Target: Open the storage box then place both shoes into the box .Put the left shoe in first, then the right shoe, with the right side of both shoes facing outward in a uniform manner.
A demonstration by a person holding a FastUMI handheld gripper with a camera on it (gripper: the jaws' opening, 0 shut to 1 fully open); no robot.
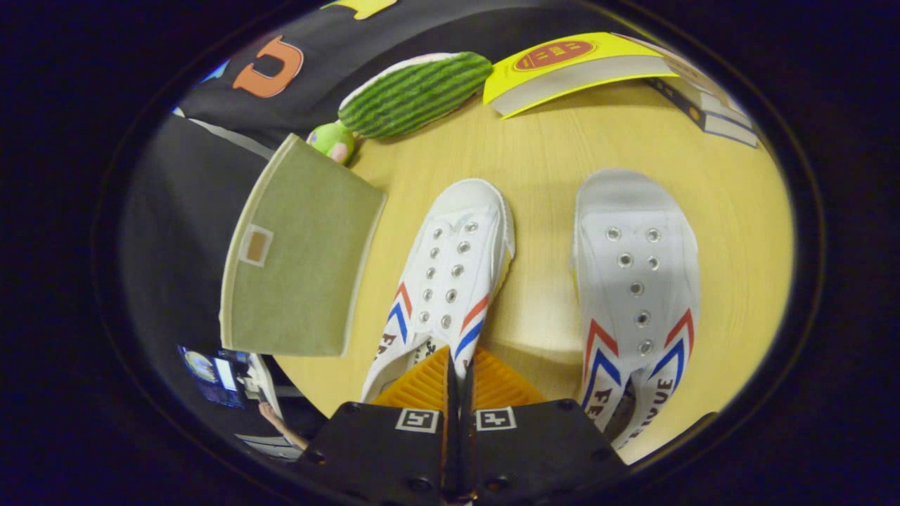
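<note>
Two white canvas shoes with red and blue chevrons stand side by side on the wooden table (548, 176), toes pointing away from me. My gripper (460, 372) is over the heel end of the left-hand shoe (453, 267). Its fingers are pressed together on the right side wall of that shoe's opening, and the white canvas edge runs in between them. The right-hand shoe (636, 274) rests untouched to the right of the fingers. An olive green fabric storage box (295, 260) stands just left of the held shoe, a flat face with a small label pocket turned toward me.
Beyond the box lies a green striped plush toy (415, 91). A yellow book (569, 67) and stacked books (710, 105) sit at the table's far side. The box overhangs the table's left edge. A person's hand (281, 425) shows below that edge.
</note>
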